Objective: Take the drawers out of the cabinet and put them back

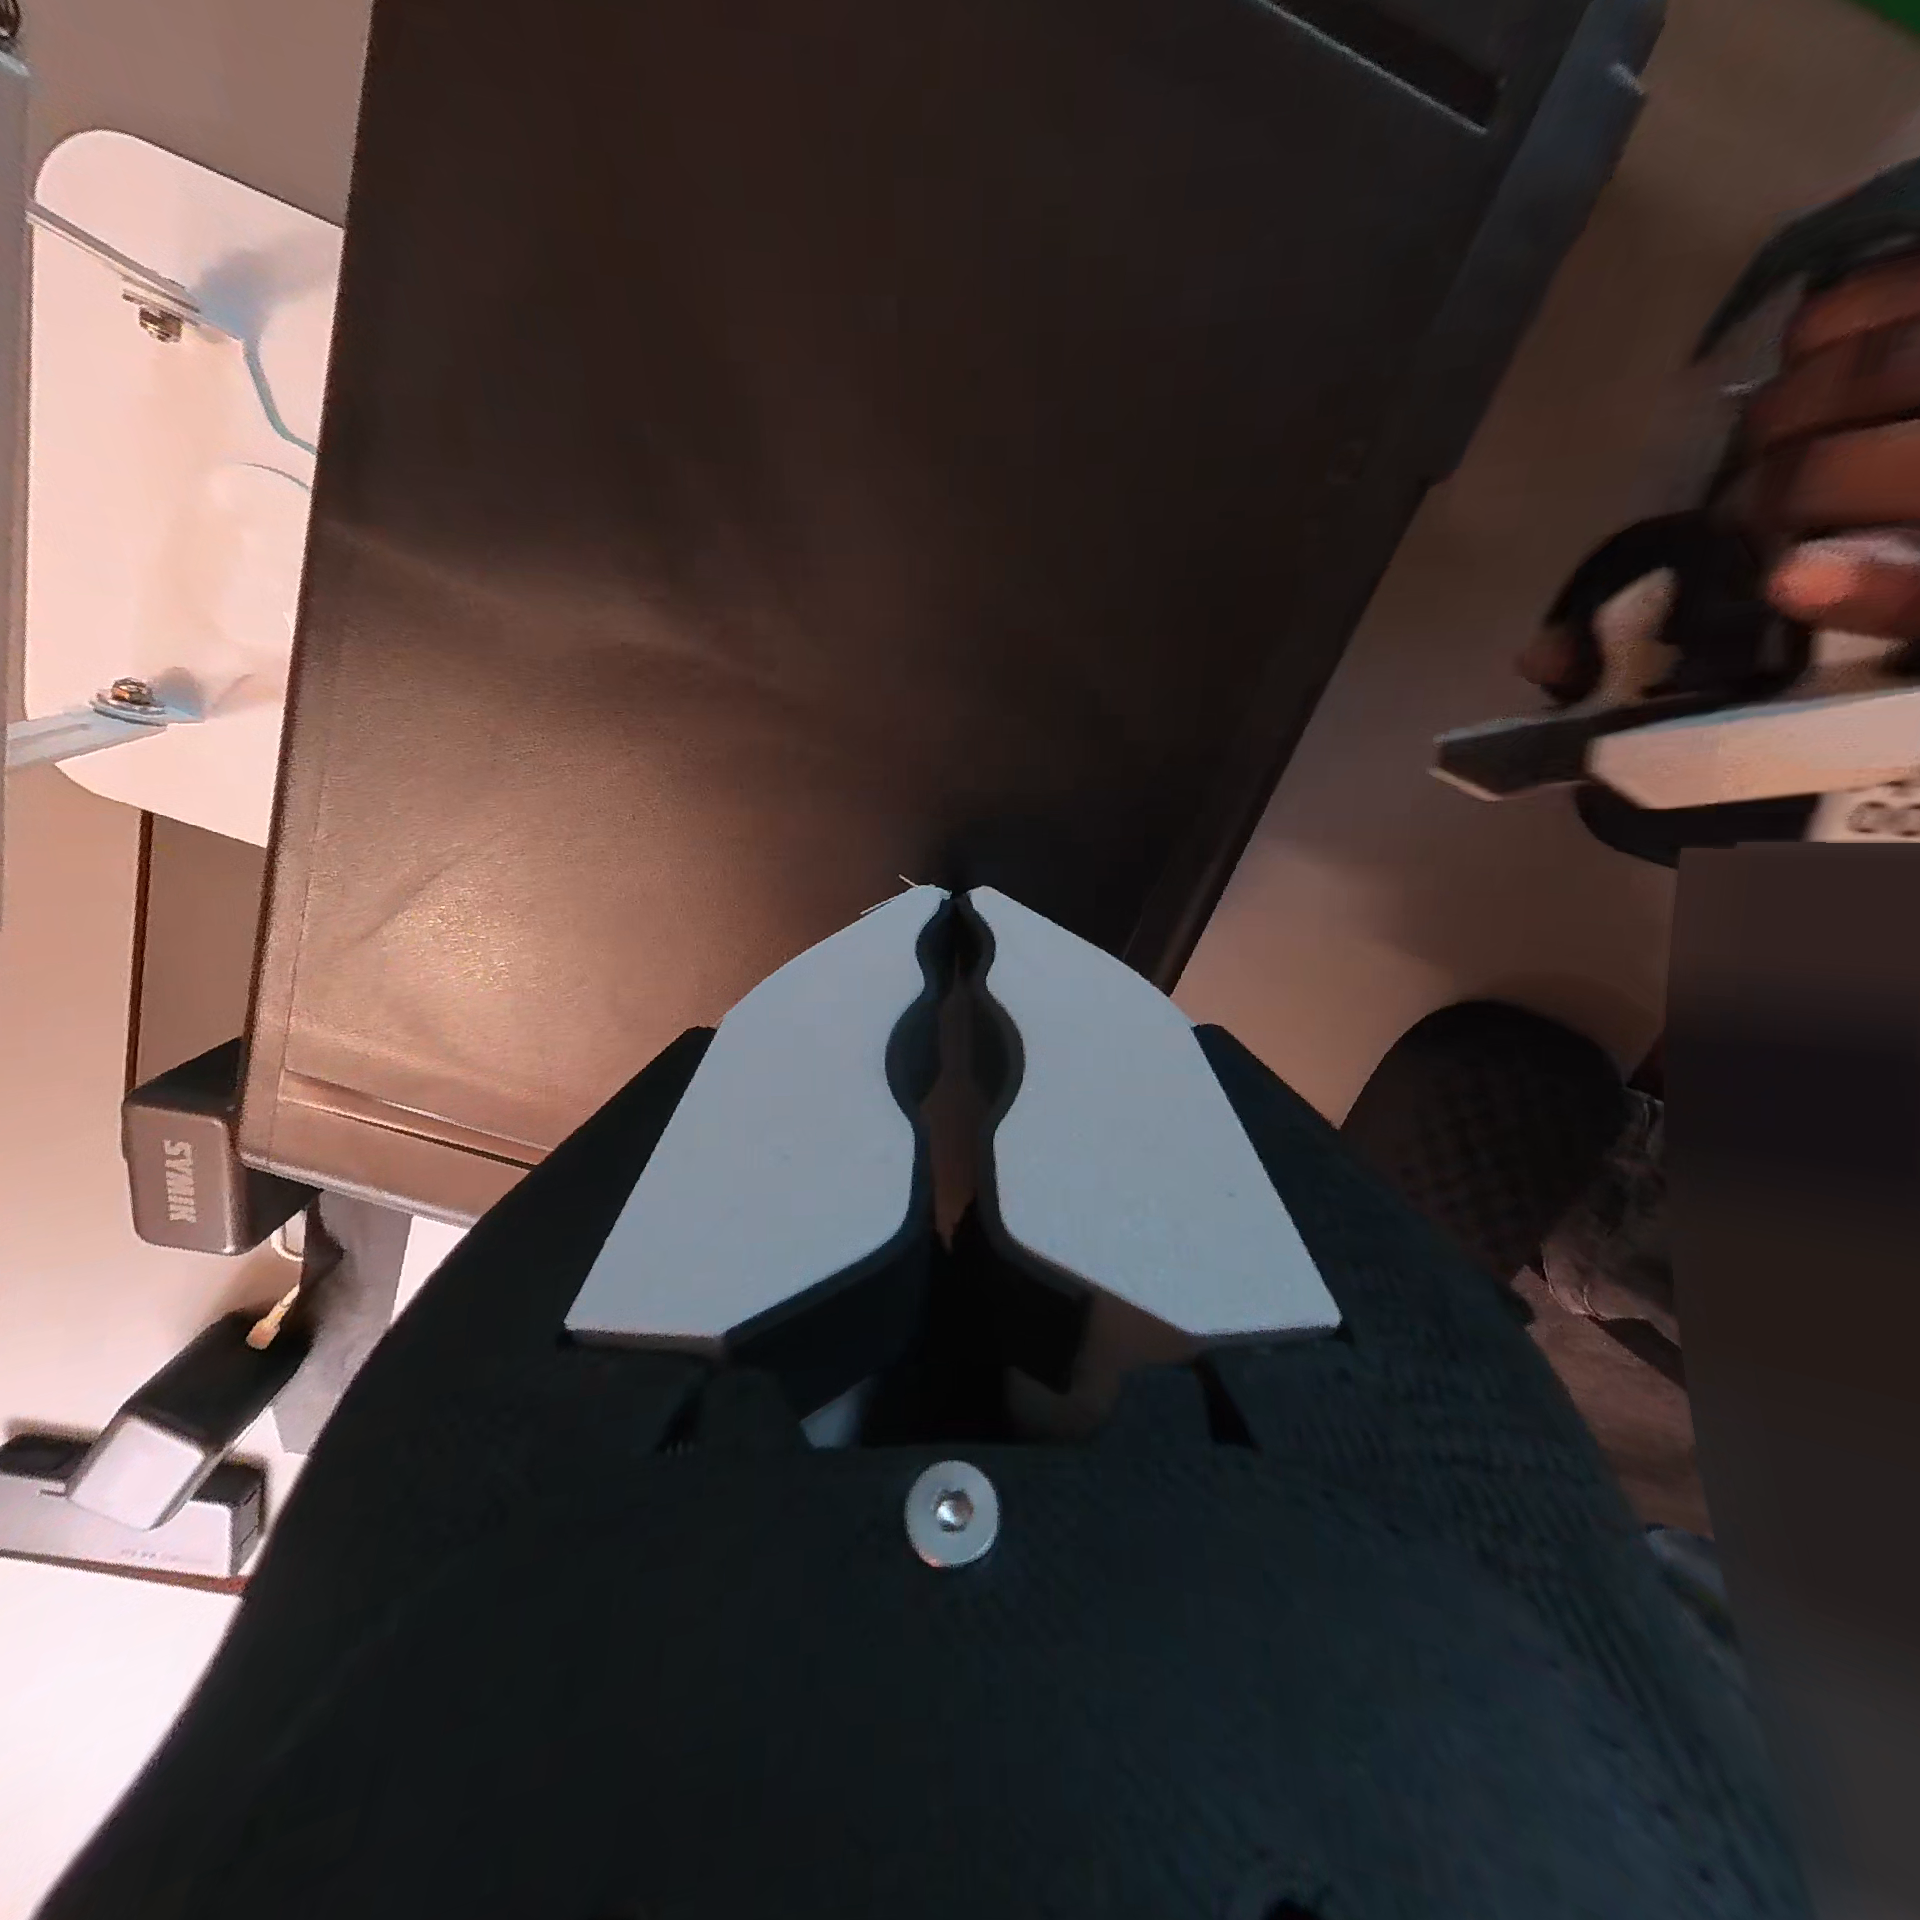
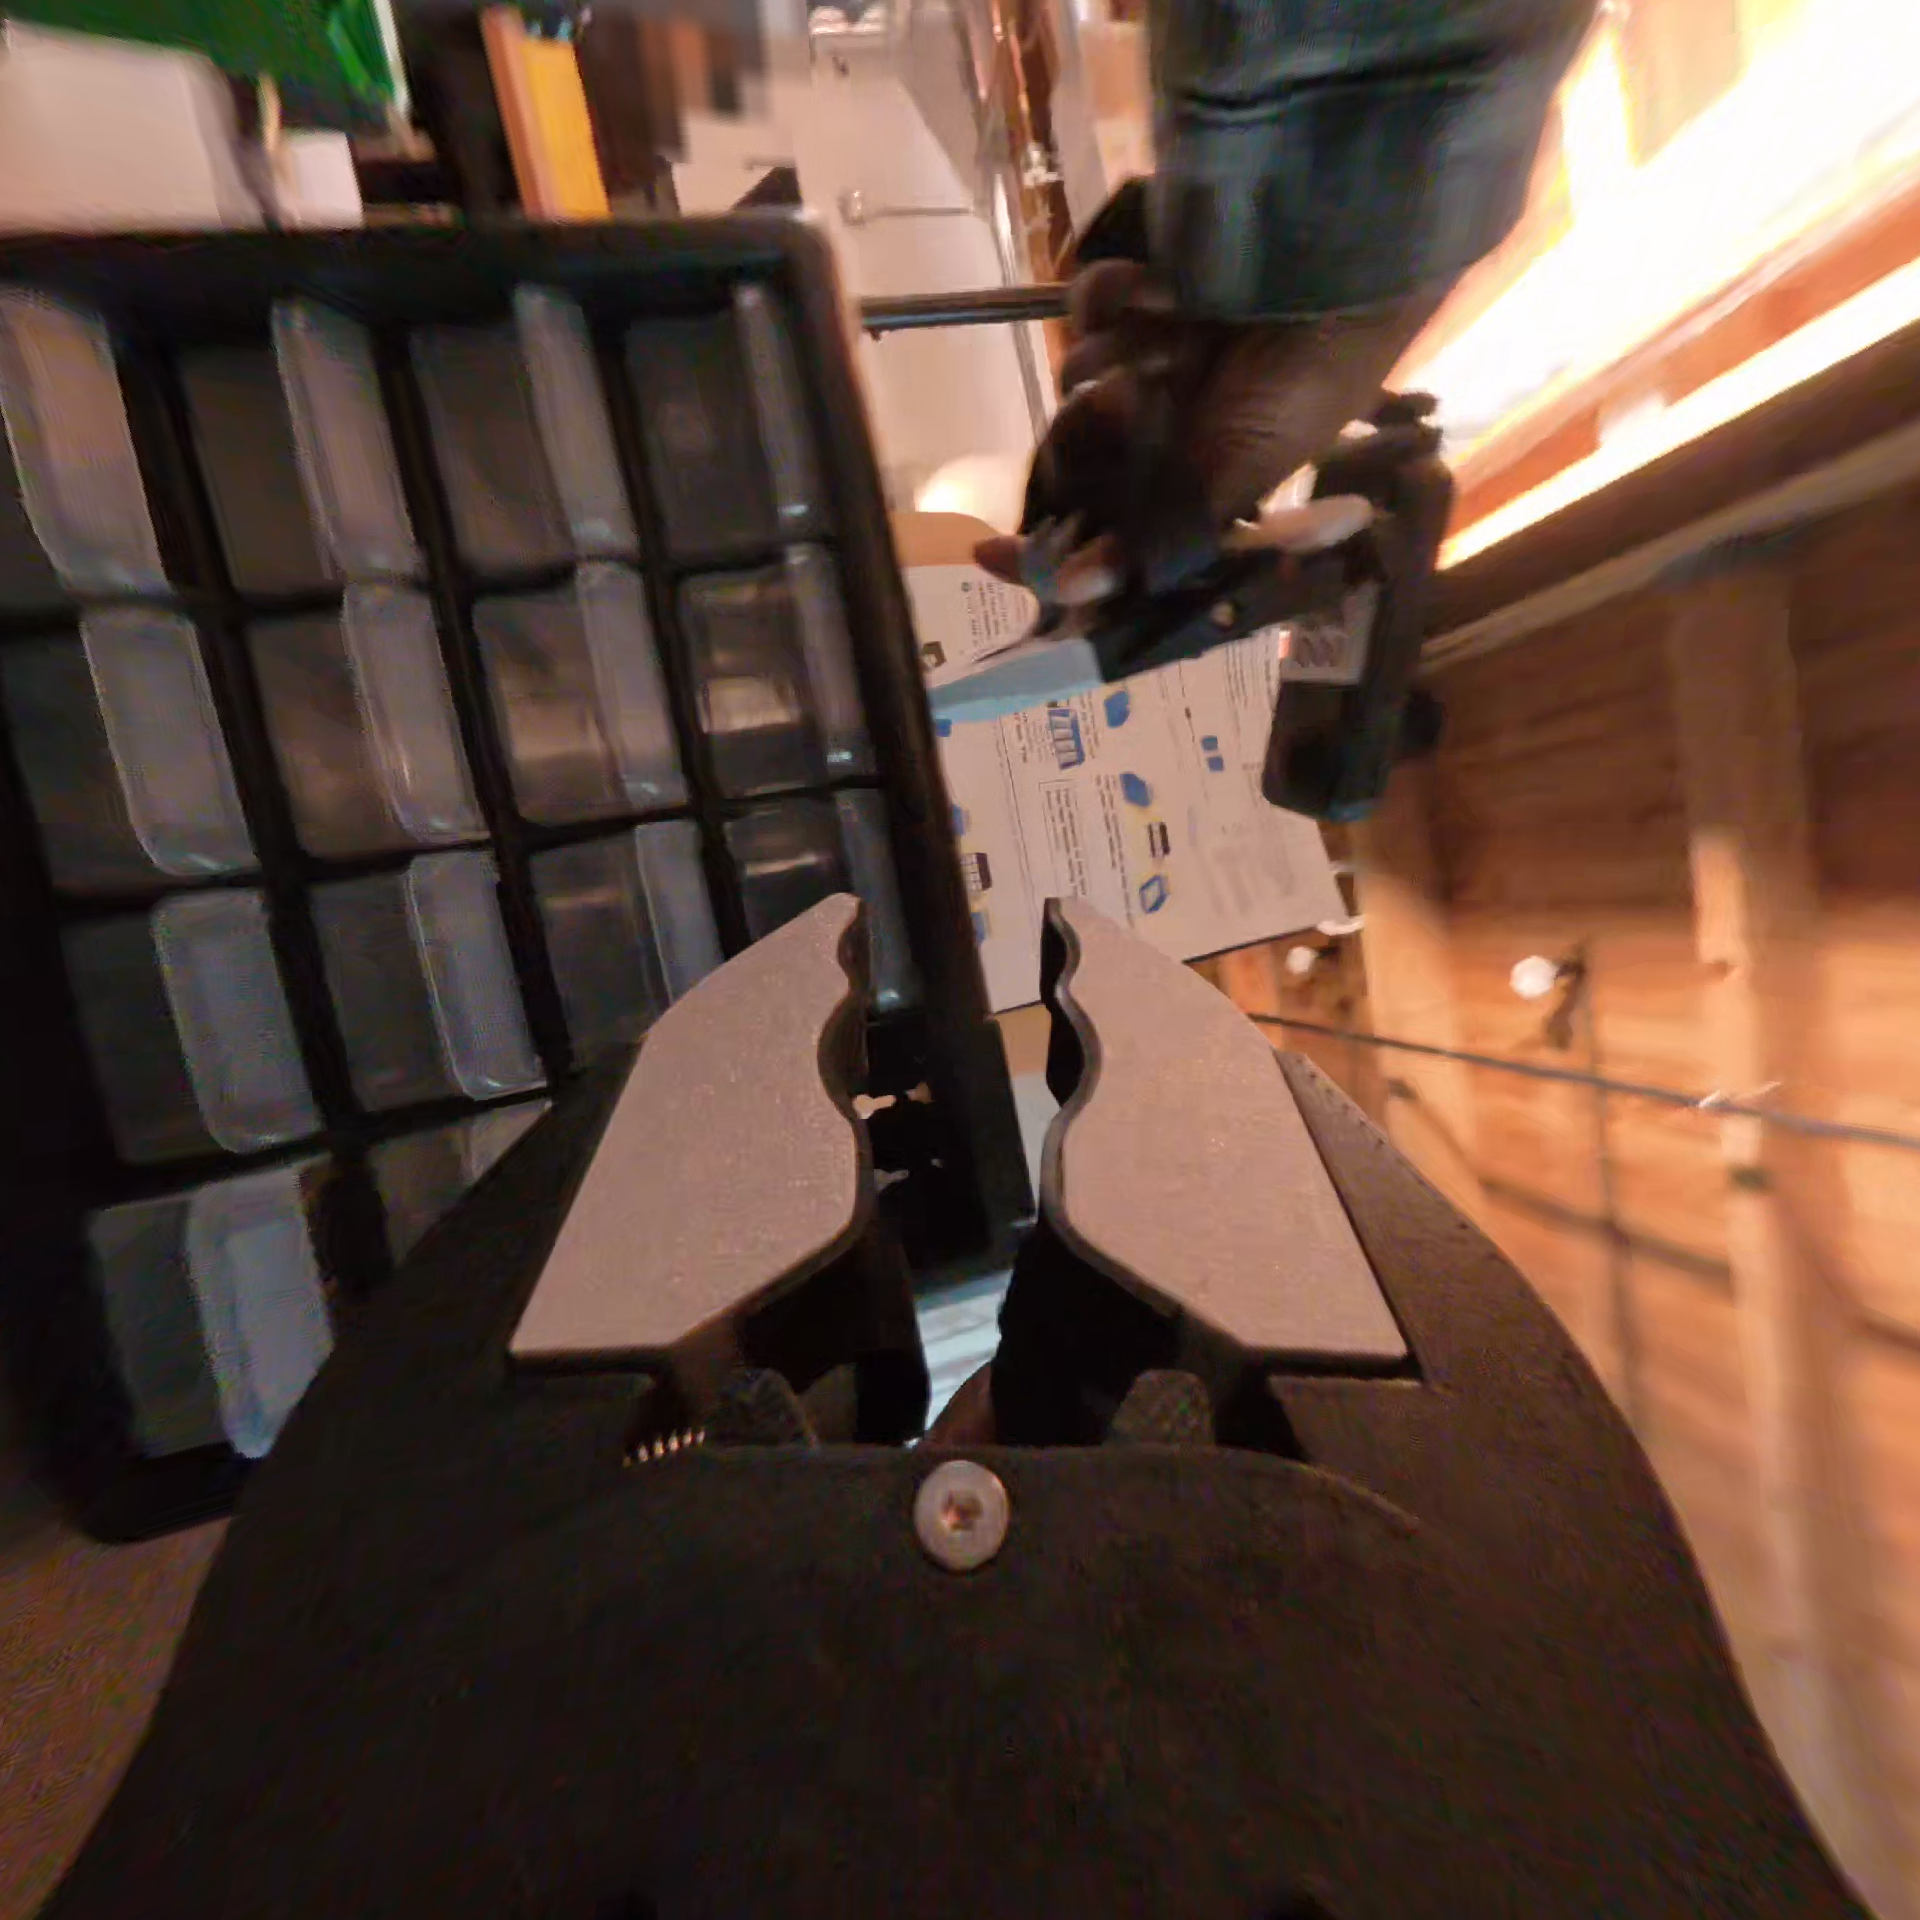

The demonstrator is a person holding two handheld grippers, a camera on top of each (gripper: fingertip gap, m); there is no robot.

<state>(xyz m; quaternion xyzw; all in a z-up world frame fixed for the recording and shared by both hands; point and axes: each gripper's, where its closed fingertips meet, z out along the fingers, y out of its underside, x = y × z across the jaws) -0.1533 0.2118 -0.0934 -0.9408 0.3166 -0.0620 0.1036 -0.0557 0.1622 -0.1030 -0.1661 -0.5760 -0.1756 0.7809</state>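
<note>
The black cabinet (image 2: 831, 436) stands at the left of the right wrist view, its grid filled with several clear plastic drawers (image 2: 353, 717), all pushed in. My right gripper (image 2: 956, 914) is open, its fingers either side of the cabinet's lower right corner, holding nothing. In the left wrist view the cabinet's plain dark panel (image 1: 779, 468) fills the middle. My left gripper (image 1: 956, 896) is shut with its tips against that panel. The right gripper (image 1: 1558, 753) shows at the right edge of that view. The left gripper (image 2: 997, 681), held by a hand, shows behind the cabinet in the right wrist view.
A white sheet with blue pictures (image 2: 1143, 831) lies beside the cabinet. A wooden wall (image 2: 1662, 1091) and a thin wire (image 2: 1558, 1081) are on the right. A grey clamp block (image 1: 192, 1174) and a white plate with metal brackets (image 1: 156, 468) sit left of the cabinet.
</note>
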